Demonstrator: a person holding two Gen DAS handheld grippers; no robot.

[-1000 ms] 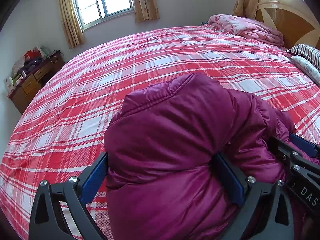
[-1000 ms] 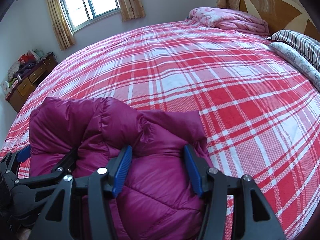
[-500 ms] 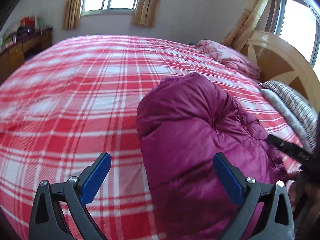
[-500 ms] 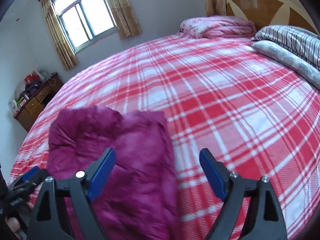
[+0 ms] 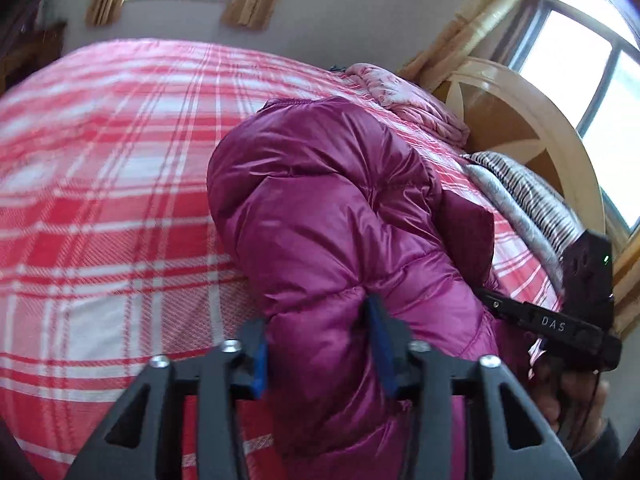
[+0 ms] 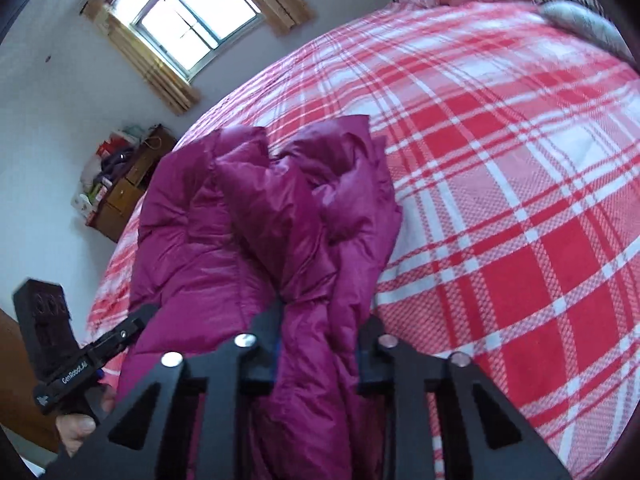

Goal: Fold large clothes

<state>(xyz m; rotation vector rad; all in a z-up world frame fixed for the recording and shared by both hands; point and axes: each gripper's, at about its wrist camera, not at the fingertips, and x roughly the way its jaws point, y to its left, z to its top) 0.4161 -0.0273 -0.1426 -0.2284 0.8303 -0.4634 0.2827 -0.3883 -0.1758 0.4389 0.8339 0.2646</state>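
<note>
- Your purple jacket [image 5: 328, 216] lies bunched on the bed [image 5: 100, 216], partly doubled over but lumpy; the fold looks unfinished.
- Your left hand-held gripper [image 5: 320, 354] is closing on a puffy fold.
- Your right hand-held gripper [image 6: 318, 354] is closing on another fold.

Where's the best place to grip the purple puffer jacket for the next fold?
Judgement: the near edge. The purple puffer jacket lies bunched lengthwise on the bed, its puffy near end pinchable. Left gripper and right gripper are closing on folds there, side by side.
</note>
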